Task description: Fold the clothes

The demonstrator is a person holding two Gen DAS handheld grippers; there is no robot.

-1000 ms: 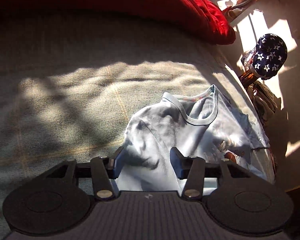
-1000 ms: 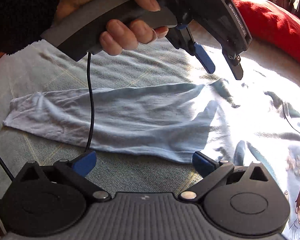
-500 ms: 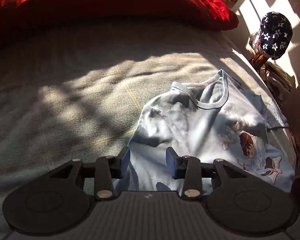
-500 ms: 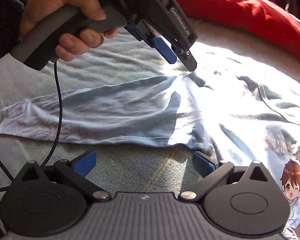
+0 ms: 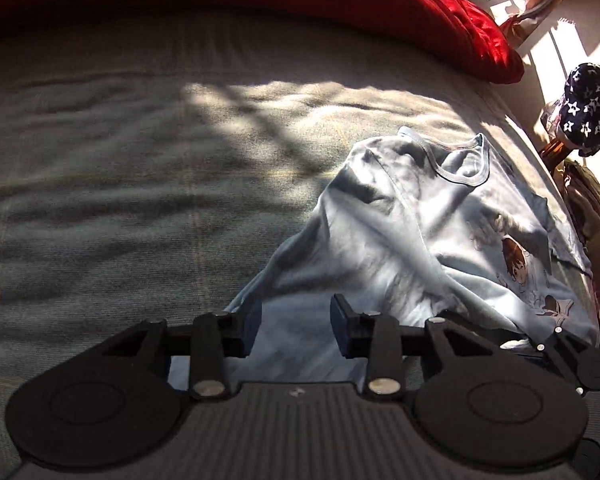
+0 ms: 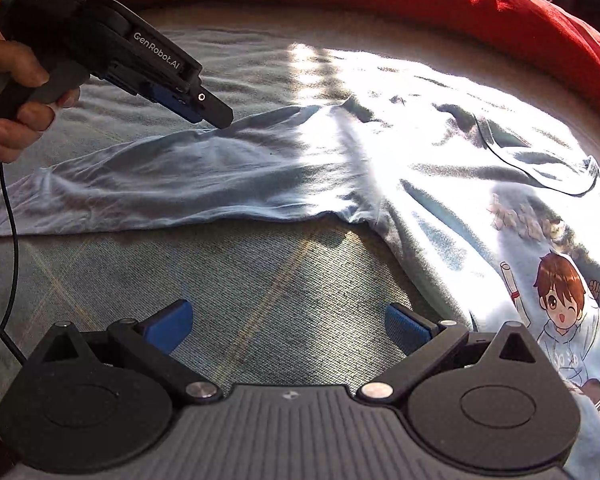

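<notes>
The shirt (image 6: 340, 168) in front of me is pale blue, long-sleeved, lying face up on the grey woven bedspread (image 5: 120, 184) — wrinkled, not flat, half in hard sunlight. One sleeve (image 6: 148, 184) stretches out straight across the bedspread, its cuff far from the body. The round neckline (image 5: 456, 160), edged with a darker line, points toward the red pillow (image 5: 340, 4) at the head of the bed. On the chest there is a cartoon print (image 6: 560, 300) — a brown-haired child winking. The body of the shirt lies near the bed's side edge.
</notes>
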